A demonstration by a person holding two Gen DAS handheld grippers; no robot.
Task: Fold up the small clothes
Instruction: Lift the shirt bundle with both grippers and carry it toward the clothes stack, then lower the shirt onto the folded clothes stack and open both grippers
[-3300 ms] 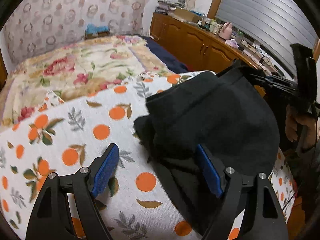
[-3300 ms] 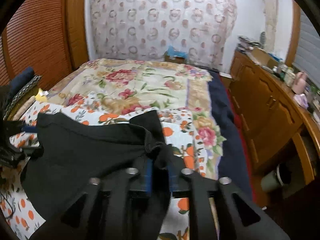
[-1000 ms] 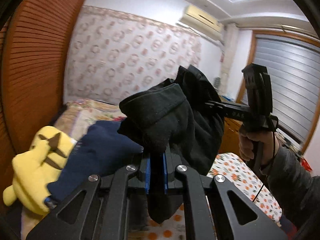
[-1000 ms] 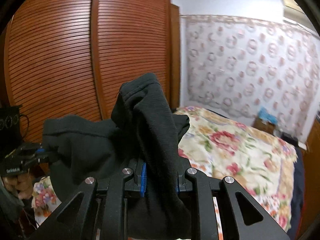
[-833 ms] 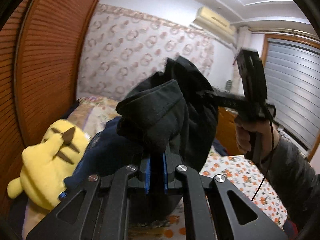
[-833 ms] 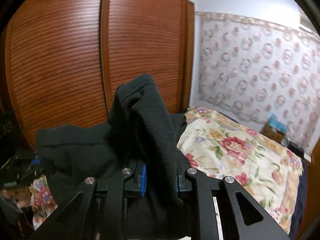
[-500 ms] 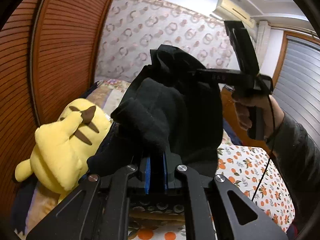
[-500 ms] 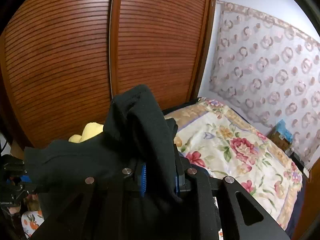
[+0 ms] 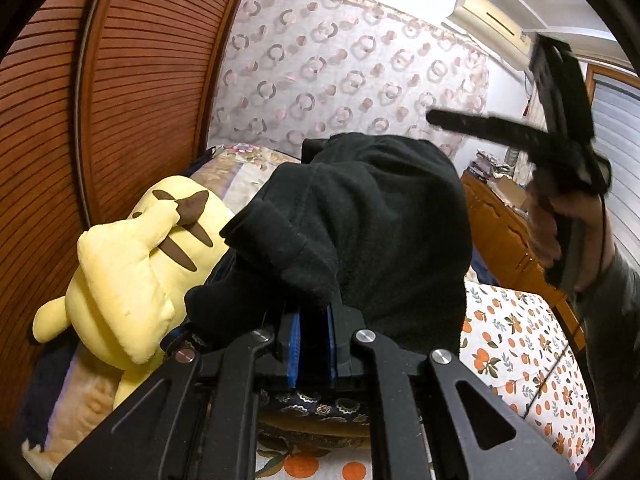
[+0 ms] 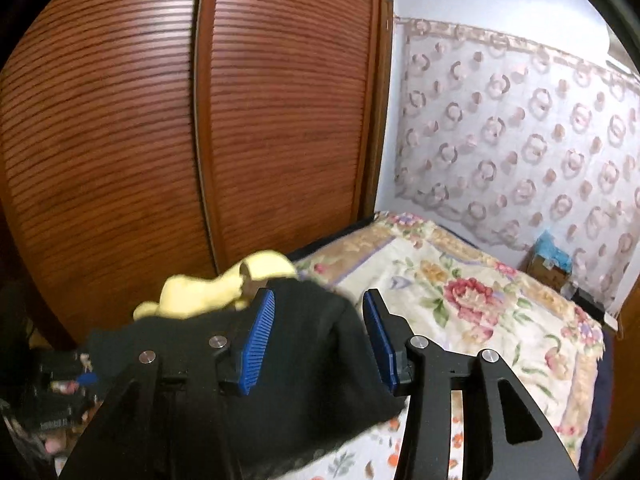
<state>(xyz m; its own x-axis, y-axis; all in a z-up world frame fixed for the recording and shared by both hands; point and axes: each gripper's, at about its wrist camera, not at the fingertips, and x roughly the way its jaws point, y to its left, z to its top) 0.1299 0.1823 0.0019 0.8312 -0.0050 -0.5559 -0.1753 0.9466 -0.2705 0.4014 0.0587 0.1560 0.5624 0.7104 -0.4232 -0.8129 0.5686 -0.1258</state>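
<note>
One black garment (image 9: 384, 216) is pinched in the left gripper (image 9: 313, 348), one yellow plush (image 9: 132, 256) at its 9 o'clock, while the right gripper (image 10: 320, 344), jaws just parted, straddles it unclamped.

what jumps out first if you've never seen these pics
A bunched black garment fills the middle of the left wrist view, pinched in the shut left gripper. Left of it lies a bright yellow plush toy, against the brown slatted wardrobe door. The right gripper has just opened, the cloth lying loose between its jaws.

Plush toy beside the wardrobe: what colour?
Yellow with dark brown markings; clearest in the left wrist view.
</note>
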